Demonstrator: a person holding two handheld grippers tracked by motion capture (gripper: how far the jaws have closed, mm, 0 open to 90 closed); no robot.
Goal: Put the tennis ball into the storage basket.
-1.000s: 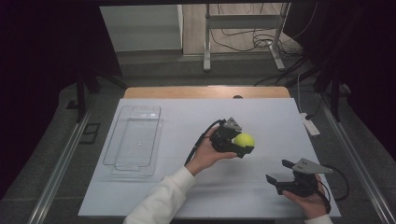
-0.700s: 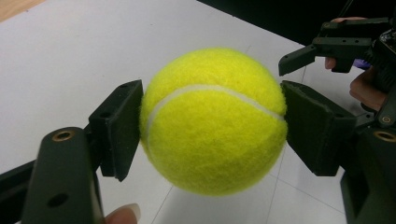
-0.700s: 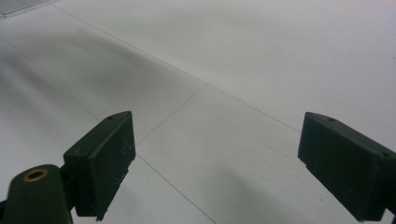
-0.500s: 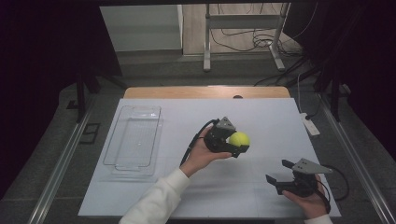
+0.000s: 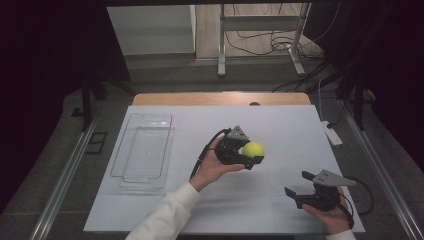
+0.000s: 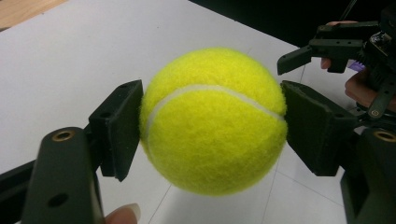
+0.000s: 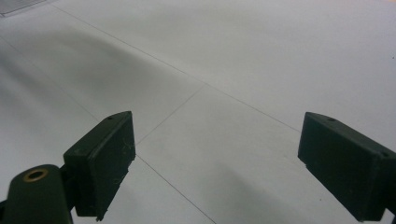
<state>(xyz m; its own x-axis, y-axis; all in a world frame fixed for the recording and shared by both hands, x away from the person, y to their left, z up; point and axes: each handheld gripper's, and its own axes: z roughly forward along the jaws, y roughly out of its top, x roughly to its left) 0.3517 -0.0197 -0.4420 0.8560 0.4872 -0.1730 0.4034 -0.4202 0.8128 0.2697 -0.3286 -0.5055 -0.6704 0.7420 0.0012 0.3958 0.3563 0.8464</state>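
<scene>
I have the ball (image 5: 253, 149) clamped in my left claw (image 5: 248, 156), near the middle of the high view, and it looks lifted off the table (image 5: 280, 125). In the left gripper view the ball (image 6: 213, 120) sits squarely between the two black pads (image 6: 117, 125), each pressed into the felt on either side, with white table showing beneath it. So the pick-up is done, as I judge it.

My right claw (image 5: 296, 185) rests low at the lower right of the high view, jaws spread wide with nothing between them; its own view shows just bare table between the pads (image 7: 103, 161). It shows too at the upper right of the left gripper view (image 6: 299, 56), beyond the ball.

The clear tray (image 5: 144, 150) lies at centre left of the high view, well apart from the ball, with nothing in it that I can make out. My guess is the ball is meant to go there, in which case the carry across and the release are still to do. A hand-over to the right claw is also possible; I cannot tell which.
</scene>
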